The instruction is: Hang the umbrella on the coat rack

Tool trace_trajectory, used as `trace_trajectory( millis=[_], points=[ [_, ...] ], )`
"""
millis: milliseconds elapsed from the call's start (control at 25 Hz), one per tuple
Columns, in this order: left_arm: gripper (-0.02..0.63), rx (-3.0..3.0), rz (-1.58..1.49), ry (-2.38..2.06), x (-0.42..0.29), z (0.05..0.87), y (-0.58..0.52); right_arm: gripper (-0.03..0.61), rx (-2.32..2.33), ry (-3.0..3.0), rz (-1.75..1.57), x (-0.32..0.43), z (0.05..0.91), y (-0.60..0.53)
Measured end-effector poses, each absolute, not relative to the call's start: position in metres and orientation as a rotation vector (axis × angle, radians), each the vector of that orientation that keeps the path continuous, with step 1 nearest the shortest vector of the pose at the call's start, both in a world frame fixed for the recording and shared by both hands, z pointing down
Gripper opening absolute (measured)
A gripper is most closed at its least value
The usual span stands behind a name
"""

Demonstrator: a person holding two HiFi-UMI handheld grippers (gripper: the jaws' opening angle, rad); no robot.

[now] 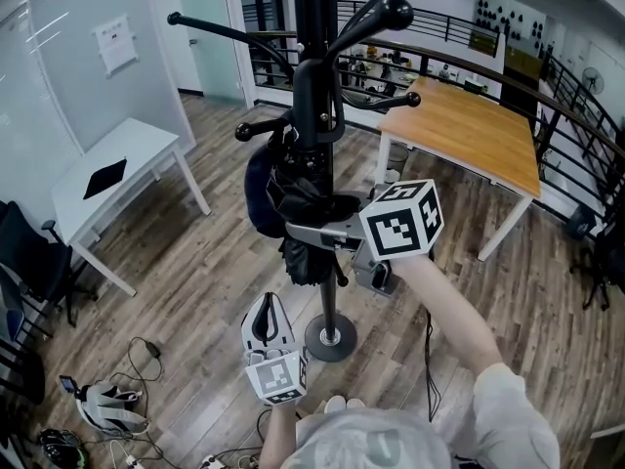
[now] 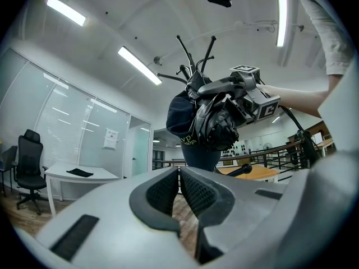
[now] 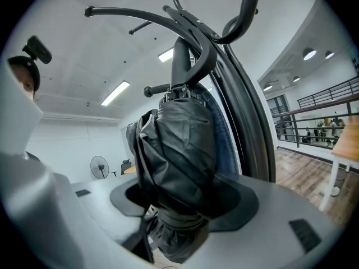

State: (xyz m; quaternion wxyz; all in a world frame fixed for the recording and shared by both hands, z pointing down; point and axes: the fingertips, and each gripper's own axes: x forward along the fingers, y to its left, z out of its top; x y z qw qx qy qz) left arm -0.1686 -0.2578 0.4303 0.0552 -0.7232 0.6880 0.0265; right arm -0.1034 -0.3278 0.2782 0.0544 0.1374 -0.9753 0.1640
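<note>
We clamp the upright umbrella (image 1: pixel 291 201) in the right gripper (image 1: pixel 314 231), just beside the coat rack (image 1: pixel 314 27) pole. Our left gripper (image 1: pixel 266 326) sits lower, jaws together and empty.

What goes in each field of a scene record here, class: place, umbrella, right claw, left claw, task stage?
Place: office with a wooden floor
Umbrella: black, folded, against the coat rack
Right claw: closed on the umbrella
Left claw: shut, empty, low, apart from the umbrella
Task stage: whether it hangs from a hook cannot be told
</note>
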Motion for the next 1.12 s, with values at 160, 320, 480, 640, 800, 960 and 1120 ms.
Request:
trace_trajectory(
  millis=[160, 320, 480, 640, 800, 960, 1120],
  points=[
    [0.032, -2.202, 0.08, 2.085, -0.167, 0.429, -0.255, 0.288, 0.455, -2.967, 0.482, -0.102, 0.278, -0.328],
    [0.032, -2.204, 0.084, 2.079, -0.167, 0.429, -0.256, 0.308, 0.522, -2.961, 0.466, -0.098, 0.279, -0.332],
    [0.032, -2.215, 0.08, 2.066, -0.166, 0.428, -0.255, 0.324, 0.629, -2.946, 0.393, -0.089, 0.277, -0.334],
    [0.032, -2.225, 0.083, 2.045, -0.159, 0.424, -0.255, 0.333, 0.67, -2.946, 0.401, -0.08, 0.276, -0.334],
    [0.032, -2.241, 0.085, 2.015, -0.15, 0.42, -0.255, 0.336, 0.72, -2.945, 0.414, -0.066, 0.276, -0.332],
    [0.032, -2.26, 0.086, 1.979, -0.139, 0.417, -0.254, 0.336, 0.794, -2.947, 0.439, -0.05, 0.277, -0.332],
    [0.032, -2.272, 0.088, 1.954, -0.131, 0.415, -0.251, 0.336, 0.858, -2.959, 0.534, -0.035, 0.284, -0.332]
  ],
)
